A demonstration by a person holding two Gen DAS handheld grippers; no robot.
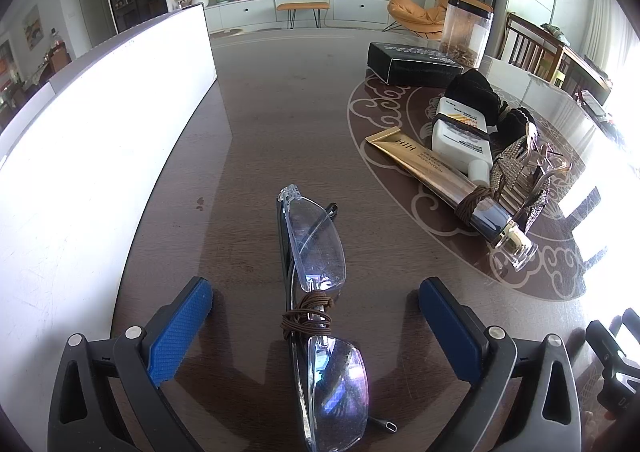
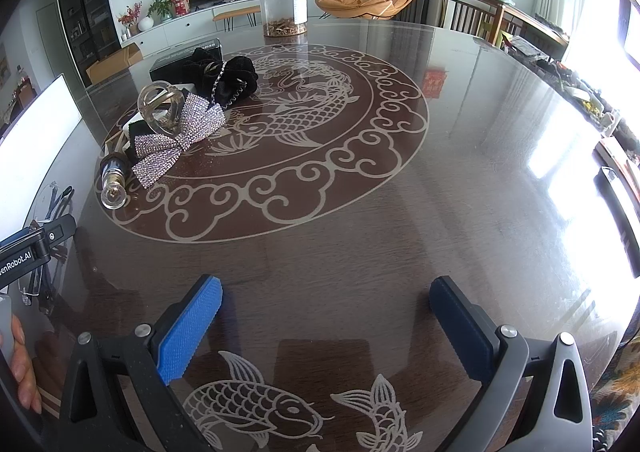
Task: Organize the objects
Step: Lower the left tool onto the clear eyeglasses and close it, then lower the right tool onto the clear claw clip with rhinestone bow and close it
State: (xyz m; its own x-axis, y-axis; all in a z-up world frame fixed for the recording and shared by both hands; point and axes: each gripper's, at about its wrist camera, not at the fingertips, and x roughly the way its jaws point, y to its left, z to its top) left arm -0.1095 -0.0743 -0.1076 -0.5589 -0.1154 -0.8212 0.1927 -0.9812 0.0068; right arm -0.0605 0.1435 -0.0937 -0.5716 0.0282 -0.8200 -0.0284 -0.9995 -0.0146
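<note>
Clear rimless glasses with a brown hair tie wound round the bridge lie on the dark table between the fingers of my open left gripper. To the right lie a gold cream tube, a white bottle, a rhinestone bow clip and a black scrunchie. My right gripper is open and empty above bare table. In the right wrist view the bow clip, the tube's cap and the scrunchie sit at the far left.
A large white box stands at the left of the table. A black box and a clear jar stand at the back right; the jar shows in the right wrist view too. The left gripper's body shows at the far left.
</note>
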